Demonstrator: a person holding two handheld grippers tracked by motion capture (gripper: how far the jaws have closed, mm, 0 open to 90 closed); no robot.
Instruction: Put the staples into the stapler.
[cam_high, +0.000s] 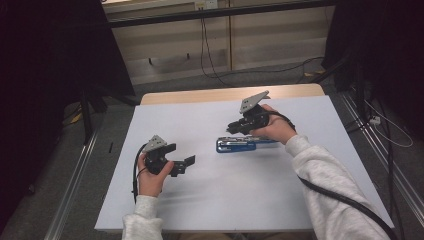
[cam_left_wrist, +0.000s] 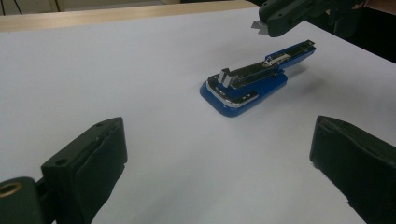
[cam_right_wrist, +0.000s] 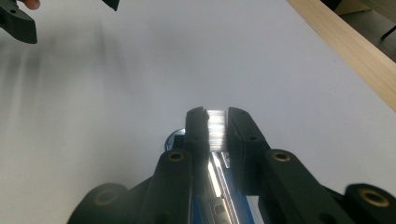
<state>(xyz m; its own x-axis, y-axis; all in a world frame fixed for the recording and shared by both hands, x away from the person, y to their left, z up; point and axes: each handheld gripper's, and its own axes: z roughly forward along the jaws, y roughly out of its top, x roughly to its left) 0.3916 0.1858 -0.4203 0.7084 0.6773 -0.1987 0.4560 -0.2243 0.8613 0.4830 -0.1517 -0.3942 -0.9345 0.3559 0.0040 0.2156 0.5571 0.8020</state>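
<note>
A blue stapler (cam_high: 239, 144) is lying flat on the white table (cam_high: 200, 200), a little toward three o'clock from the centre, its long axis running from nine to three o'clock. Its top is lying open — the silver staple channel is showing along its length. A small strip of silver staples (cam_right_wrist: 215, 129) is sitting pinched above it — shining, held upright.

No readable text, label, brand or number anywhere; blue stapler (cam_left_wrist: 245, 86) markings too blurred.
</note>
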